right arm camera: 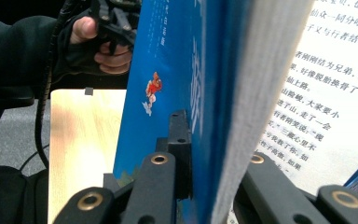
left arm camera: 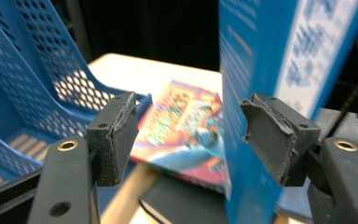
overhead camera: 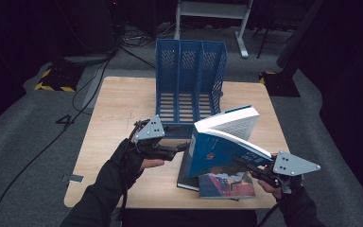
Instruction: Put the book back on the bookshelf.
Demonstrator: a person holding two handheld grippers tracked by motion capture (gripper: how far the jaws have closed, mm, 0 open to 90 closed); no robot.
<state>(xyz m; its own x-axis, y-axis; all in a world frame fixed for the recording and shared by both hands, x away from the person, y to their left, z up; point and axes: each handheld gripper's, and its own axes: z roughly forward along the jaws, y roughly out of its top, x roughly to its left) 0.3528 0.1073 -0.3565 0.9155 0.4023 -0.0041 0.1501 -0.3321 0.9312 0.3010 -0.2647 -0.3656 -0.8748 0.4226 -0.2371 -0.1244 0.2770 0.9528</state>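
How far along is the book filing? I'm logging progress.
Done: nothing is in the blue file rack yet. In hand: the right gripper clamps the blue book, lifted and fanning open; the left gripper is open beside it. Left: two books on the table.

The blue book (overhead camera: pixel 217 149) had a glossy cover and matt white printed paper pages, and the two books (overhead camera: pixel 220 182) beneath it looked glossy-covered as well. The file rack (overhead camera: pixel 189 75) was smooth blue plastic pierced with holes, standing on a pale wood-grain surface (overhead camera: pixel 118 109). The left tongs (left arm camera: pixel 186 135) were matt black plastic with brass-looking rivets and rough, worn rubbery pads (left arm camera: pixel 119 135); a dull grey plate topped the right tongs (overhead camera: pixel 248 165).
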